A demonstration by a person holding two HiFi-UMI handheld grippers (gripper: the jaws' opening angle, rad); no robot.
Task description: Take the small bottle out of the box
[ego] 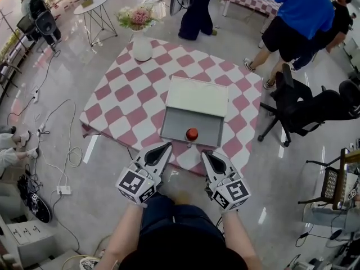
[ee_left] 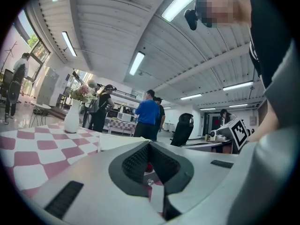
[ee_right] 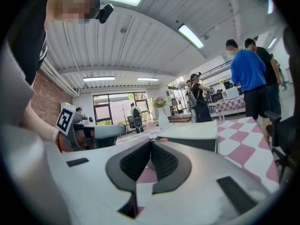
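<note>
Your left gripper (ego: 167, 145): jaws pressed together at the tips, nothing pinched. The left gripper view shows the two dark pads meeting in a point, with only a hollow behind them. Your right gripper (ego: 206, 153): the same, tips closed on each other and empty, confirmed in the right gripper view. The two sit side by side at the near edge of the table, a little apart and angled slightly toward each other, both pointing at the box (ego: 179, 124).

Just ahead of the tips is the box's front wall. The left tip lies near the front left corner, the right tip near the front right part. No contact with the box shows.

The box is open, a grey tray with its cream lid (ego: 197, 95) tipped back on the far side. The small bottle (ego: 192, 133) stands inside the tray close to the front wall, right of centre. From above, only its red cap shows. It lies between the lines of your two grippers, touched by neither.

The box rests on a pink-and-white checked tablecloth (ego: 121, 103). At the far left of the table is a white vase (ego: 142, 46) holding flowers (ego: 136, 17).

Off the table, a black office chair (ego: 306, 112) stands to the right. A person in a blue shirt (ego: 304, 4) is beyond it, and a small white side table (ego: 91, 5) is at the far left.
</note>
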